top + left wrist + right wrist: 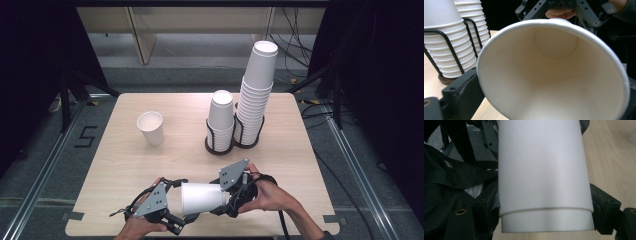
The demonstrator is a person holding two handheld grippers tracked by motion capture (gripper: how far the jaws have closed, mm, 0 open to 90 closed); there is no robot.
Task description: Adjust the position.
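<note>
A white paper cup (202,198) hangs on its side above the table's front edge, with its open mouth toward my left gripper (184,201). My right gripper (227,197) is shut on the base end, one jaw on each side of the cup's wall (544,170). A faint step line rings the cup near that end. The left gripper view looks straight into the cup's mouth (554,75). The left jaws flank the rim closely, and the rim keeps its round shape.
One white cup (151,127) stands upright at the table's left middle. Two cup stacks sit in black wire holders at the back right, a short one (220,120) and a tall one (255,95). The wooden table (125,165) ends just below my hands.
</note>
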